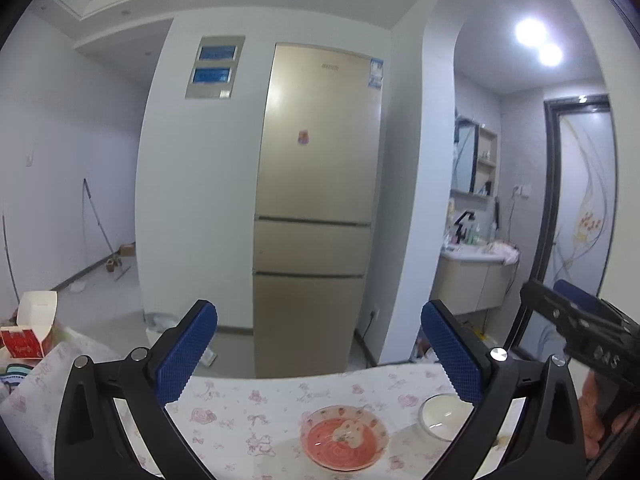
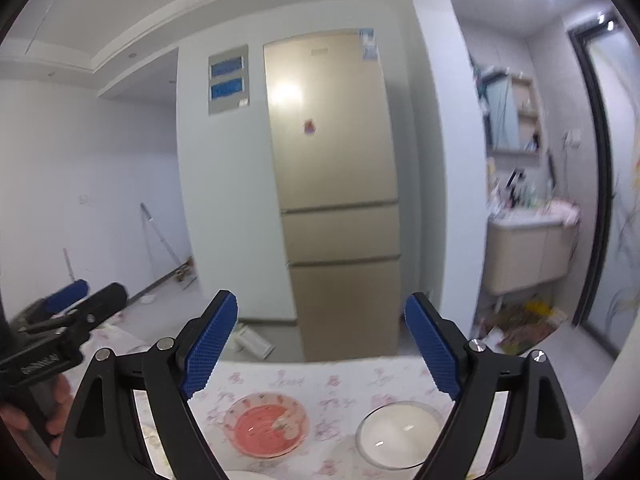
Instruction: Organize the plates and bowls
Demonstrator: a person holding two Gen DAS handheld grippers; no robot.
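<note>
Fridge (image 1: pixel 316 200) beyond pink bowl (image 1: pixel 345 437)

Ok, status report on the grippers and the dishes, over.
Left gripper open, empty. Right gripper open, empty. Pink bowl and white bowl apart on the table, neither touched. Nothing in the way.

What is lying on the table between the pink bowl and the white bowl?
Nothing: only bare flowered tablecloth separates the pink bowl from the white bowl, clearest in the right wrist view.
</note>
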